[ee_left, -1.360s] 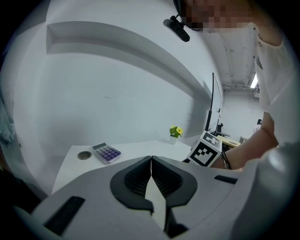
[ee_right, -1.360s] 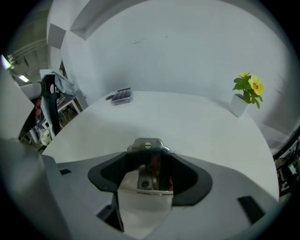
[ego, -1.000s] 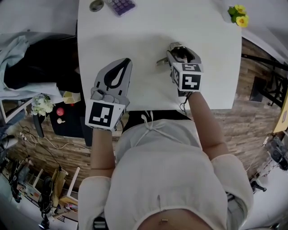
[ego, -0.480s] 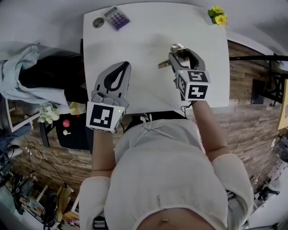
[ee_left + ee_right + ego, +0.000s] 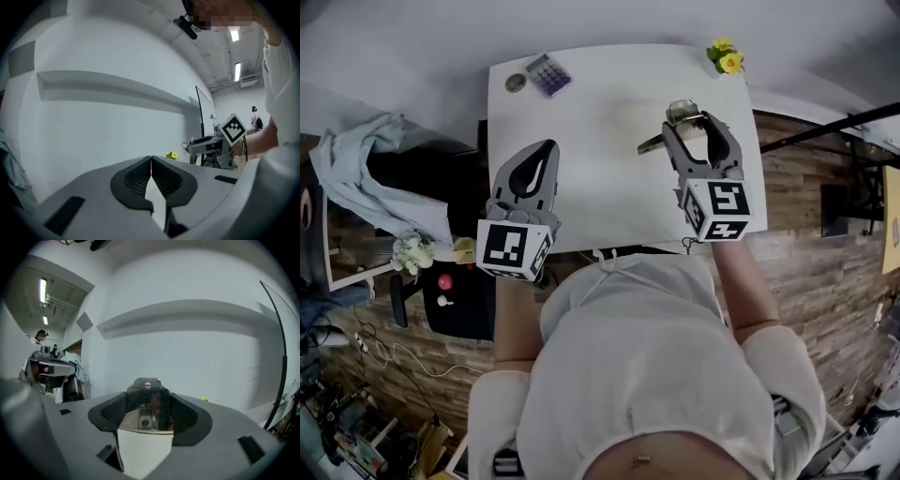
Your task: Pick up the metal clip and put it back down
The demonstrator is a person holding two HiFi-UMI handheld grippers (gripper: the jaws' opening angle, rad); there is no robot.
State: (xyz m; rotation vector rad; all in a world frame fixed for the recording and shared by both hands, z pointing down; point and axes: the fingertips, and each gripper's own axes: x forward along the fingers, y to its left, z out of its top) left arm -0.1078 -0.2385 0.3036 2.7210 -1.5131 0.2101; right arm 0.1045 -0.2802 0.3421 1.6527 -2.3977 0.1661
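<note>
Hovering above the table [image 5: 600, 112] in the head view, the right gripper [image 5: 698, 129] carried the metal clip [image 5: 677, 112]. Left gripper view: left gripper [image 5: 151, 161] pressed together, empty. Right gripper view: jaws pinched the slick clip; loosening could drop it

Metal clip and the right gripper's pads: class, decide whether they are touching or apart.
Touching. The right gripper view shows the metal clip pressed between both pads of the right gripper, with no gap.
</note>
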